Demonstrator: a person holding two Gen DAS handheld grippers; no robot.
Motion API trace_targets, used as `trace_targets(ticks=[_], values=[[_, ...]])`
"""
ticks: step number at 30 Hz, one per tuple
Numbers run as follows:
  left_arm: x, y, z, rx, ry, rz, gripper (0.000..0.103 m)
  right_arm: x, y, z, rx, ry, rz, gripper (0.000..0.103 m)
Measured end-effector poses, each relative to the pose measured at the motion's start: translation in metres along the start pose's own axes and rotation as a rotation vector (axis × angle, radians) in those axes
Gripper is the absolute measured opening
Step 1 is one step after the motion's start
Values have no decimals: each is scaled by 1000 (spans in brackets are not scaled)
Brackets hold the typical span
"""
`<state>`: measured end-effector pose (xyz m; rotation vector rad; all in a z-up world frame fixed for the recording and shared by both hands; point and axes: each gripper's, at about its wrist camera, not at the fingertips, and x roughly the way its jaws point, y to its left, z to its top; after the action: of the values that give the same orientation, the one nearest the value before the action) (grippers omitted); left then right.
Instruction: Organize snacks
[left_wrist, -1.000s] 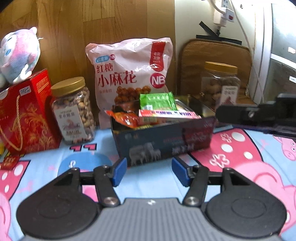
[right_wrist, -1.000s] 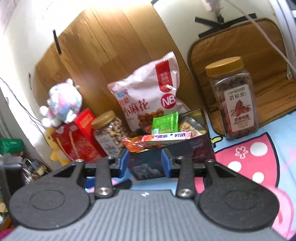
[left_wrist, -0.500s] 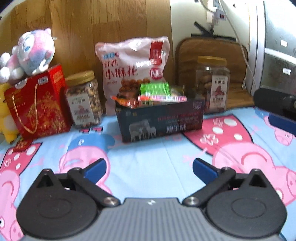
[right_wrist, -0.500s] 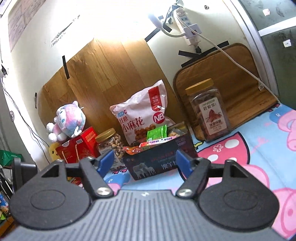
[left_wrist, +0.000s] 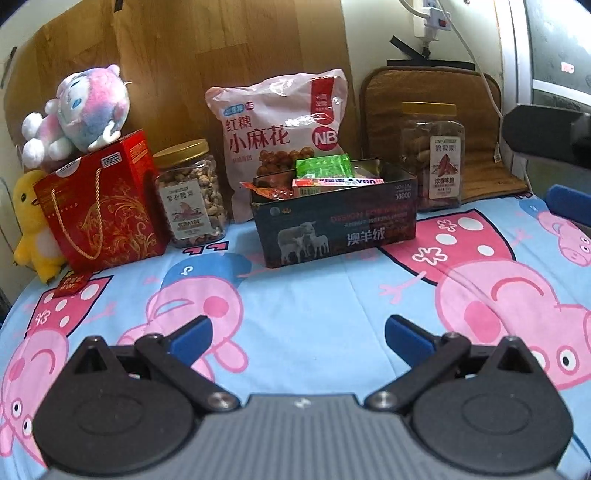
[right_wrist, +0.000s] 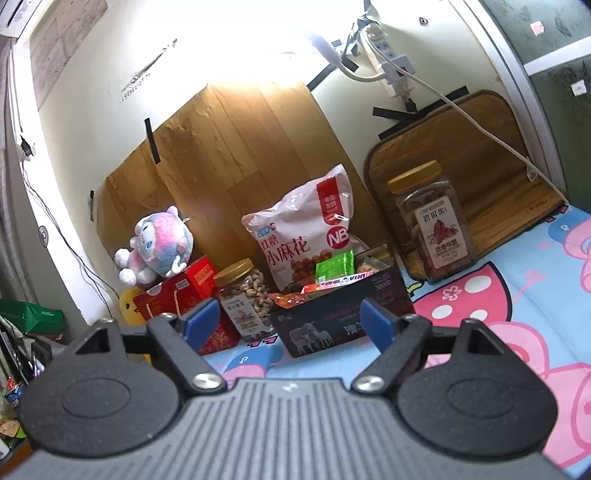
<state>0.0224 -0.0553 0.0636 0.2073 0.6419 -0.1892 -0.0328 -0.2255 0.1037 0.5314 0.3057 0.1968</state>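
Left gripper (left_wrist: 297, 334), lower centre of frame, jaws just opened wide, nothing between them; right gripper (right_wrist: 290, 323) likewise, jaws just opening, empty. Dark box (left_wrist: 340, 229) of snack packets (left_wrist: 323, 167) at centre on cartoon cloth (left_wrist: 317, 306), pink bag (left_wrist: 280, 129) behind, jars flanking.

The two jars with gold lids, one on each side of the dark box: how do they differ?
The left jar is round and shorter; the right jar is squarish and taller. The left jar holds pale nuts and stands beside the red gift box; the right jar holds darker brown pieces and stands in front of the brown mat. Both are clear, upright, closed, with white labels.
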Motion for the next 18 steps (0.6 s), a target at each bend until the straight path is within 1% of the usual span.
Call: trace_targets(ticks=[3,5,7,12,18], values=[[-1,1,-1,-1,-2,37,103,-2,3,-3,-8,-2,4,89],[-3,-1,-4,14,-14,78,103,-2,4,-5,-14,-1,4,90],[-3,-3,-6,29,-15,99,103,0,5,-7,-11,7,6,90],[-4,-3,-9,36,-6,107,103,1,6,-10,-10,18,6,91],[-2,-2,-12,22,24,100,103,0,5,-11,-3,14,-4,91]])
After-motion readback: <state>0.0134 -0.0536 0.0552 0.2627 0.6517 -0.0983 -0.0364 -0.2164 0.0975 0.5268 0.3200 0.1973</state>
